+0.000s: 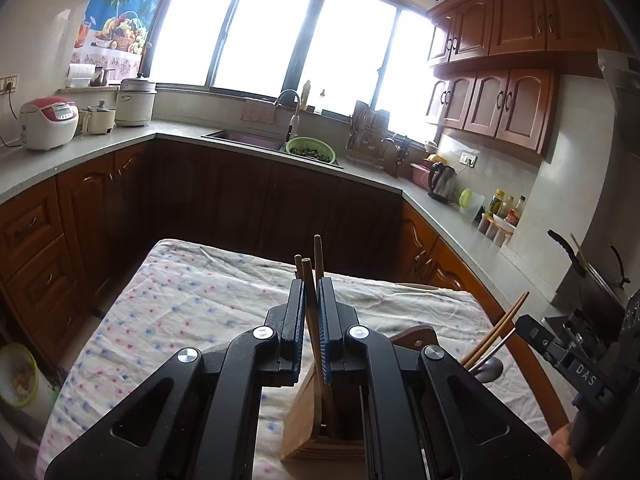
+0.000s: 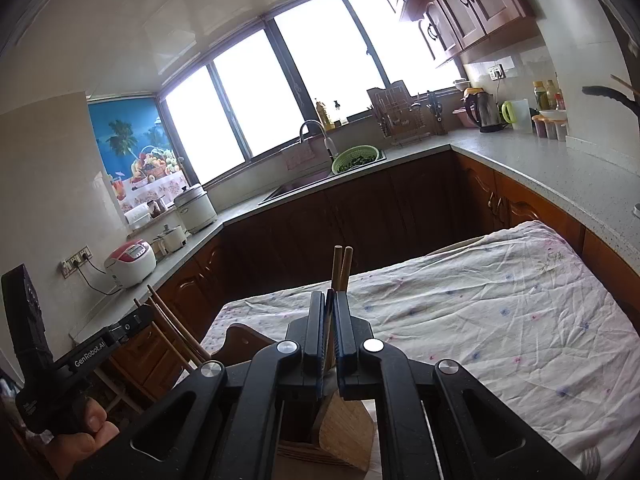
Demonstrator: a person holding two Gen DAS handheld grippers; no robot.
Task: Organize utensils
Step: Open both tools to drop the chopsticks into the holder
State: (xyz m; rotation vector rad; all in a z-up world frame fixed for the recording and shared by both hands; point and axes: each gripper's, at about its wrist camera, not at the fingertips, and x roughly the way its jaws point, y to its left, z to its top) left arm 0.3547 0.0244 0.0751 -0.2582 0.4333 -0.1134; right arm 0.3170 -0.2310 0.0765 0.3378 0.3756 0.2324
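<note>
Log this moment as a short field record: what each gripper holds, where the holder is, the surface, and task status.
left gripper: shut on wooden chopsticks, ends sticking up past the fingers
right gripper: shut on a pair of chopsticks, upright
holder: bamboo utensil holder directly below both grippers
surface: table under a floral cloth
other utensils: metal spoon seen beside the right gripper's chopsticks in the left wrist view
status: chopsticks over the holder, not yet released
</note>
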